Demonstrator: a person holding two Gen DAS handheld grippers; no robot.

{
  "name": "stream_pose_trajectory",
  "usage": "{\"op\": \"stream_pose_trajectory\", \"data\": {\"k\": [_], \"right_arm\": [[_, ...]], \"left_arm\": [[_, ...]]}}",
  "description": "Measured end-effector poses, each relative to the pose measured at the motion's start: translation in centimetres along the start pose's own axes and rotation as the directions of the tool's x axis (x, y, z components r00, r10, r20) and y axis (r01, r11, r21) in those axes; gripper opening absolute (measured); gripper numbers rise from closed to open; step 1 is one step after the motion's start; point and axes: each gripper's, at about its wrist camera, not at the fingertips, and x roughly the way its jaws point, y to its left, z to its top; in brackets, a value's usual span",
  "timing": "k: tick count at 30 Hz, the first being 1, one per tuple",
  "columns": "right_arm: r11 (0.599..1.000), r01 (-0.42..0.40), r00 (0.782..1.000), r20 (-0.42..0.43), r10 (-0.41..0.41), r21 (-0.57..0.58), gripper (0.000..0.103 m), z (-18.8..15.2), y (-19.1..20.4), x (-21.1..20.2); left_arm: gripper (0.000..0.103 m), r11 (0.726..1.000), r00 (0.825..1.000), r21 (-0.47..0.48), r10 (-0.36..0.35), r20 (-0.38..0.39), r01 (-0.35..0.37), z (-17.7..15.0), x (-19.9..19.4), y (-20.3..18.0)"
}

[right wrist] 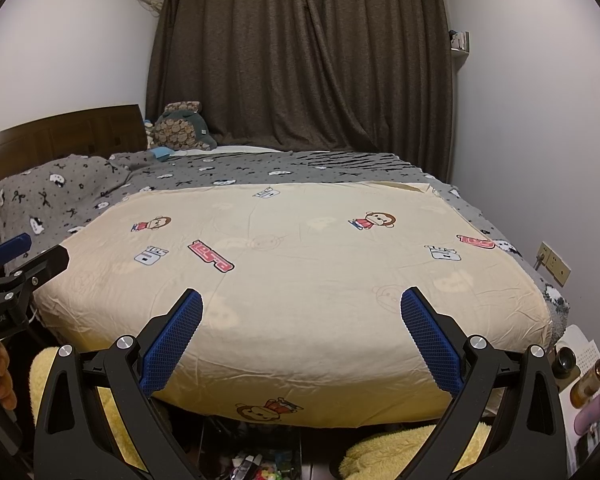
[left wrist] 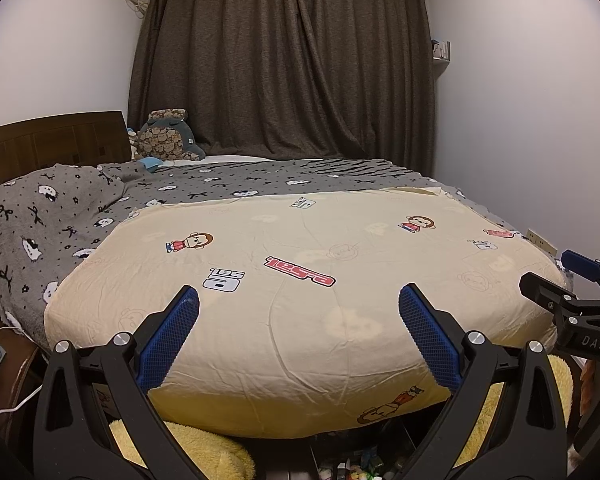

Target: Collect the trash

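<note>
The bed (left wrist: 300, 320) shows no trash; both our grippers (left wrist: 299, 312) (right wrist: 301, 312) hover, jaws released. Litter below (right wrist: 256, 468) could be missed.

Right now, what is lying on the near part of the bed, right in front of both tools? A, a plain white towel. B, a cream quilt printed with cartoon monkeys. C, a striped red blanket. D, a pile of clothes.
B: the cream quilt with monkey prints covers the bed's near end, ahead of the open left tool and open right tool.
</note>
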Motion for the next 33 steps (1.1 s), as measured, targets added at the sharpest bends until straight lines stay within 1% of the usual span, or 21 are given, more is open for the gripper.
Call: {"op": "stream_pose_trajectory", "data": {"k": [29, 33], "right_arm": [[1.0, 0.0, 1.0, 0.0, 0.0, 0.003, 0.1, 0.03, 0.03, 0.01], [1.0, -0.002, 1.0, -0.001, 0.002, 0.001, 0.1, 0.03, -0.04, 0.03]], "left_arm": [[0.095, 1.0, 1.0, -0.001, -0.001, 0.001, 0.001, -0.05, -0.01, 0.05], [0.095, 1.0, 1.0, 0.005, 0.011, -0.003, -0.011, -0.02, 0.04, -0.1]]}}
